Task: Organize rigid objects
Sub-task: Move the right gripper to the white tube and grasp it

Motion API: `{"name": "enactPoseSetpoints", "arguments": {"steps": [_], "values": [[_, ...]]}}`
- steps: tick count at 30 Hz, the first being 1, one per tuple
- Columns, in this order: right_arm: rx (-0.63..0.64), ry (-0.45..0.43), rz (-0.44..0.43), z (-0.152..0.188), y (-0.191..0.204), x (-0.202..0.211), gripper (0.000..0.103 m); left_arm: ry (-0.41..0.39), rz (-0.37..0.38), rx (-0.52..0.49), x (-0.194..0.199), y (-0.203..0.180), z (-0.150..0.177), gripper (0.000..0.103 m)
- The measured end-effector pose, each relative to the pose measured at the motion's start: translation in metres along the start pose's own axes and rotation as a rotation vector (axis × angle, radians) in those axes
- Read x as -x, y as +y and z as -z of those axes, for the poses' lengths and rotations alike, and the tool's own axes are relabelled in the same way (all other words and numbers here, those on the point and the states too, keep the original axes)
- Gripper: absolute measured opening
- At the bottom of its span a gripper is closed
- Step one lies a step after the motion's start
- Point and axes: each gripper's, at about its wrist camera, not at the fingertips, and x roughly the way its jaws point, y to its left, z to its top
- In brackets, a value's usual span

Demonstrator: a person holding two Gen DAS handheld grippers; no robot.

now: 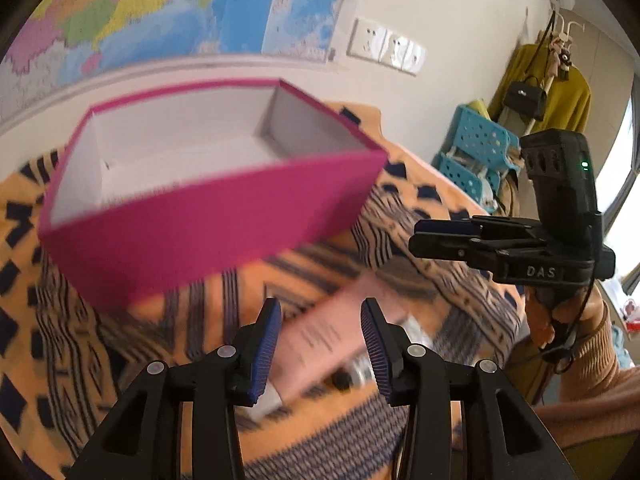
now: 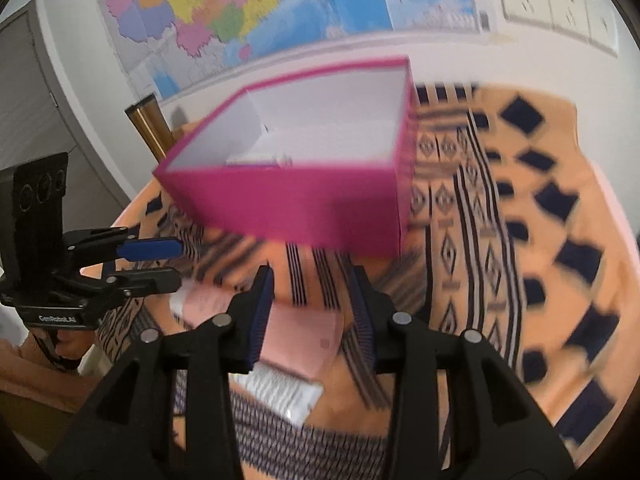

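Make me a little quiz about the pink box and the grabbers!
1. True or false: the box has a lid on.
2. What lies between the left gripper's fingers: A) a spoon, B) a pink tube, C) a ball?
3. What hangs on the wall behind the box?

Key
1. False. It is open on top, with a small white thing inside.
2. B. The tube lies on the cloth; the jaws are apart, not gripping it.
3. A map.

White wall, colourful map (image 2: 248, 12), sockets (image 1: 386, 46); blue baskets (image 1: 478, 148), yellow coat (image 1: 560, 92), bright window at right.
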Motion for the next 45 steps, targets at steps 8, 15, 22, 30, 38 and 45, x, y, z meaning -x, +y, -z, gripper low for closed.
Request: {"name": "enactPoseSetpoints", "arguments": {"steps": [8, 15, 22, 30, 38, 45], "values": [[-0.094, 0.102, -0.027, 0.048, -0.009, -0.006, 0.041, 0.07, 0.044, 0.004, -0.003, -0.01, 0.033, 0.042], [-0.109, 0.124, -0.043, 0.065, -0.003, -0.005, 0.042, 0.117, 0.064, 0.0, -0.015, -0.018, 0.041, 0.042], [-0.116, 0.138, -0.039, 0.077, 0.003, -0.009, 0.042, 0.134, 0.065, 0.036, -0.025, -0.017, 0.042, 0.042], [-0.126, 0.12, -0.056, 0.079, 0.006, -0.012, 0.043, 0.14, 0.072, 0.023, -0.031, -0.025, 0.04, 0.039], [-0.141, 0.096, -0.074, 0.079, 0.005, -0.015, 0.048, 0.14, 0.058, 0.021, -0.032, -0.027, 0.039, 0.039], [-0.172, 0.075, -0.091, 0.081, 0.003, -0.012, 0.049, 0.127, 0.051, 0.007, -0.03, -0.033, 0.037, 0.04]]}}
